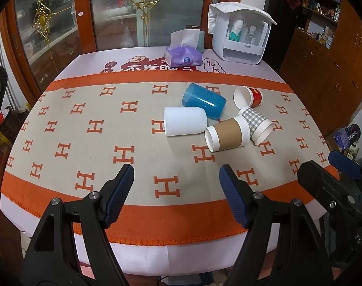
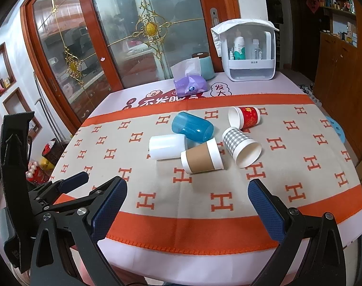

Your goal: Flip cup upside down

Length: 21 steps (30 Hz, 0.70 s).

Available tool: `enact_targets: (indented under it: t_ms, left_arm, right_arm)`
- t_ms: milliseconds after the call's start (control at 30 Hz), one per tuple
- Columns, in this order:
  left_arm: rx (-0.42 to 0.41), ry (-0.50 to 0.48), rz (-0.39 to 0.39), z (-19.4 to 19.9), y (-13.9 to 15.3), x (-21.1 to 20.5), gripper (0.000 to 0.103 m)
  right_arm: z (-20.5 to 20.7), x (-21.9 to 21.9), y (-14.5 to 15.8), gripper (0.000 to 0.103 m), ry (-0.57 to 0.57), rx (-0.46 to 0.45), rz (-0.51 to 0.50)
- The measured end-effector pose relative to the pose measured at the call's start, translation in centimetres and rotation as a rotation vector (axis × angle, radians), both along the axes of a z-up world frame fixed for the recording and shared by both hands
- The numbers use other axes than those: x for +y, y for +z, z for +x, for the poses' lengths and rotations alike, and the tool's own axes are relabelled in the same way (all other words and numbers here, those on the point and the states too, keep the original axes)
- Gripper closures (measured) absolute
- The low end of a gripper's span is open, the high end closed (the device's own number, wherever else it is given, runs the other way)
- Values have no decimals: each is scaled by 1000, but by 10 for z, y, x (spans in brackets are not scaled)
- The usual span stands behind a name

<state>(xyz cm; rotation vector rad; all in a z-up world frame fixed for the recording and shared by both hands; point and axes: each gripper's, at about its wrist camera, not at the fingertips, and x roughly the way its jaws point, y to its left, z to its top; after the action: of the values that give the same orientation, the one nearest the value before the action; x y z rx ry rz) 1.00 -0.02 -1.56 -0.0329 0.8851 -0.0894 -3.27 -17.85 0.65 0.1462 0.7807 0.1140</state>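
Observation:
Several cups lie on their sides in a cluster on the orange-and-beige cloth: a white cup, a blue plastic cup, a brown-sleeved paper cup, a grey checked paper cup and a red paper cup. My left gripper is open and empty, above the cloth's near part, short of the cups. My right gripper is open and empty, also short of them. The right gripper shows at the right edge of the left wrist view.
At the table's far side stand a purple tissue pack, a teal canister and a white storage box with bottles. A glass cabinet stands behind. Wooden cupboards are to the right.

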Motion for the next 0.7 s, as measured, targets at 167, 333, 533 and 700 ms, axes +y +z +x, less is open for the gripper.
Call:
enact_targets:
  t_ms: [167,333,533,700]
  left_arm:
    - [-12,-7,-8,-2,2,-1,31]
    - [-29,-31,-35,-5,4,1,31]
    - [-68,-31,-11,-6,12,3,31]
    - [-59,-50,-34,-1,17,6,31]
  right_arm:
    - [0,-1,-1,0,-6,0,7]
    - [2,-3,-2,0,-15,3,6]
    - [4,-4,-3,0,-13,11,13]
    - [6,-2,-4,0,-11,11,13]
